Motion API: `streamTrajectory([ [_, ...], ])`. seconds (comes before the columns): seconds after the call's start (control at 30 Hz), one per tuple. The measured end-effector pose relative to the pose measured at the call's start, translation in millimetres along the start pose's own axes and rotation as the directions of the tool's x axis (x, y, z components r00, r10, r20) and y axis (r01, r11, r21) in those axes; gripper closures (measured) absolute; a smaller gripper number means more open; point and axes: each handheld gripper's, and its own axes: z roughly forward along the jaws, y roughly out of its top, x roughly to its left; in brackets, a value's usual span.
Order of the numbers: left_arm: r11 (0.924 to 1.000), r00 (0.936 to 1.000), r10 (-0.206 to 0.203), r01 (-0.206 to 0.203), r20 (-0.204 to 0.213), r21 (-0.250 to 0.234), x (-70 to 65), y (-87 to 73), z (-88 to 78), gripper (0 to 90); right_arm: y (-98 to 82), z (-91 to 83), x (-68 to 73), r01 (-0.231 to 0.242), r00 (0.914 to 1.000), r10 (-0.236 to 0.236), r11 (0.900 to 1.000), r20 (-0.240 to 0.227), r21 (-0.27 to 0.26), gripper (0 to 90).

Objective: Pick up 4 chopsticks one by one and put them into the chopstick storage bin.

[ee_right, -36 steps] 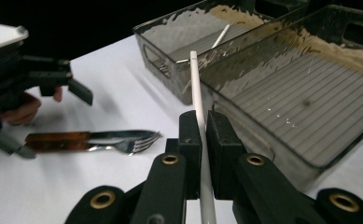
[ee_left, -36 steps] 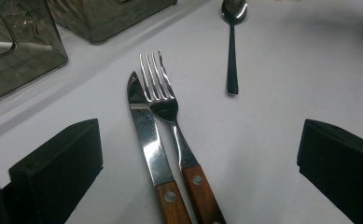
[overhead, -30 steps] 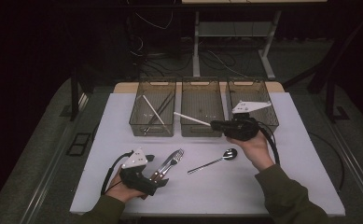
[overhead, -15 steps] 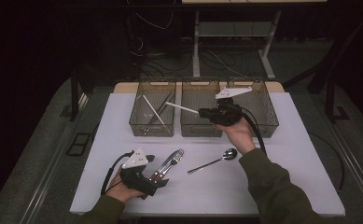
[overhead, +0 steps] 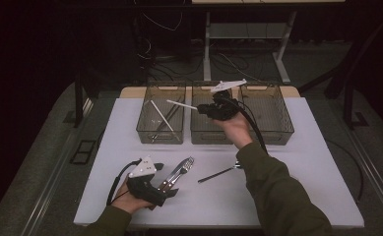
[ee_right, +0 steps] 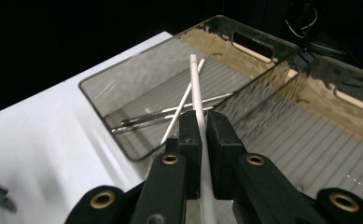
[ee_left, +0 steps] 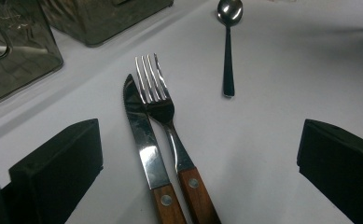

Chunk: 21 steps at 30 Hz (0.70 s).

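Jaws of the right gripper (ee_right: 201, 140) clamp a white chopstick (ee_right: 196, 88) above the left bin (ee_right: 137, 70); left gripper (ee_left: 198, 158) gapes around knife (ee_left: 142, 135) and fork (ee_left: 163, 109)

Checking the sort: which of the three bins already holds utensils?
The left bin, nearest the white chopstick tip; it holds chopsticks, the other two look empty.

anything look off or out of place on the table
Nothing damaged or spilled. The knife and fork lie together between the open left gripper jaws; the spoon lies apart, unsorted.
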Motion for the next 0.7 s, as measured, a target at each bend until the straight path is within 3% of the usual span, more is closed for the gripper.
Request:
streamTrajectory([
  [0.13,0.9998,0.9998,0.017,-0.017,0.004,0.006,0.9,0.9,0.5,0.0,9.4,13.3,1.3,0.007,0.9998,-0.007,1.000,0.017,0.011,85.1],
  [0.5,0.9999,0.9998,0.016,-0.016,0.011,-0.007,0.2,2.0,-0.1,0.0,24.6,64.1,4.3,-0.011,0.9988,0.007,0.997,0.048,0.082,85.1],
  [0.7,0.9997,0.9996,0.023,-0.023,0.015,-0.003,0.6,2.8,-0.1,0.0,33.0,90.6,9.0,-0.001,0.9976,-0.007,0.993,0.069,0.118,85.1],
])
